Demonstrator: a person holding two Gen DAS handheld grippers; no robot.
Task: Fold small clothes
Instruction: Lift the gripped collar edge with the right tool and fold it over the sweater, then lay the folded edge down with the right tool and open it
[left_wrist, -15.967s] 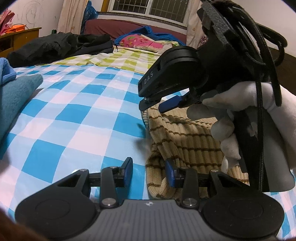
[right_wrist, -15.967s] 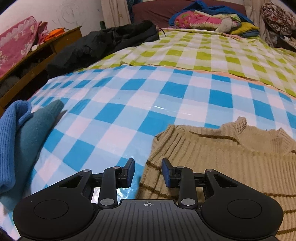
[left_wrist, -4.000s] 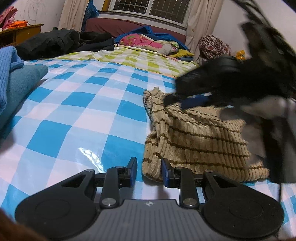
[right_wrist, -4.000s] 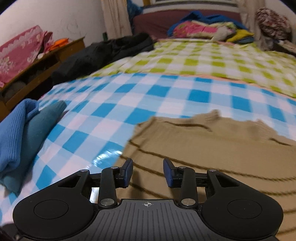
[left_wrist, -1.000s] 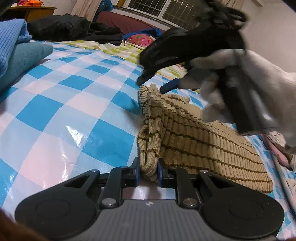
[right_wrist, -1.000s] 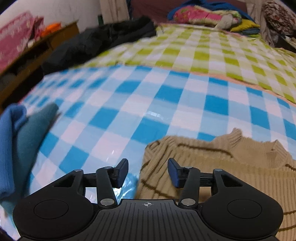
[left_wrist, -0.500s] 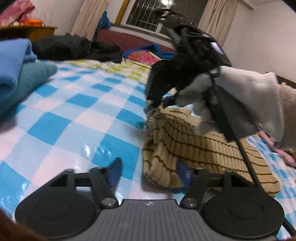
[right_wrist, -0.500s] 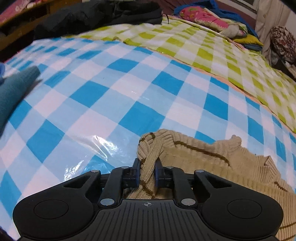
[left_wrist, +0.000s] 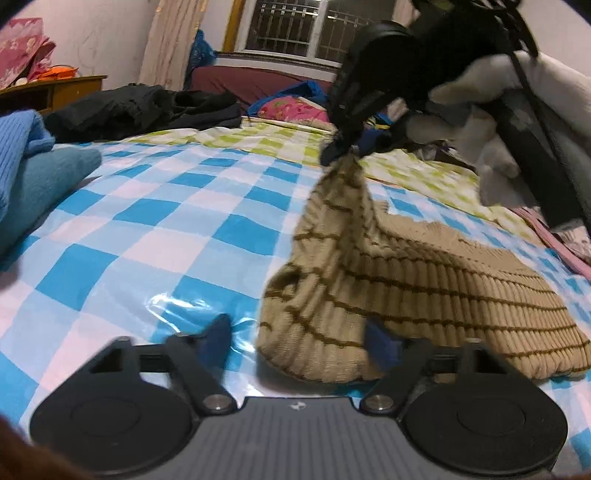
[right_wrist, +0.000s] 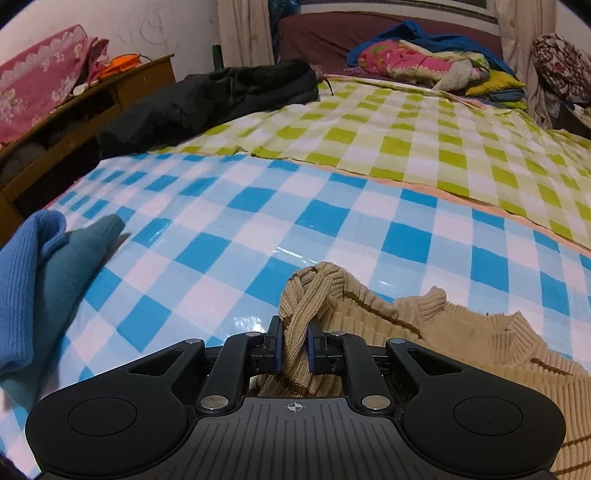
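A tan ribbed sweater with brown stripes (left_wrist: 413, 291) lies on the blue-and-white checked sheet (left_wrist: 155, 229). My right gripper (right_wrist: 294, 345) is shut on a bunched edge of the sweater (right_wrist: 306, 295) and lifts it; in the left wrist view that gripper (left_wrist: 345, 149) holds the cloth up in a peak. My left gripper (left_wrist: 301, 338) is open wide, its blue pads on either side of the sweater's near folded edge, not pinching it.
A stack of folded blue and teal clothes (right_wrist: 40, 273) lies at the left. A black garment (right_wrist: 207, 99) and a pile of colourful bedding (right_wrist: 417, 62) lie at the far end on the green checked sheet (right_wrist: 406, 129). A wooden cabinet (right_wrist: 88, 110) stands at the left.
My left gripper let go of the sweater's near edge and opened wide. My right gripper closed on the sweater's far edge and raised it.
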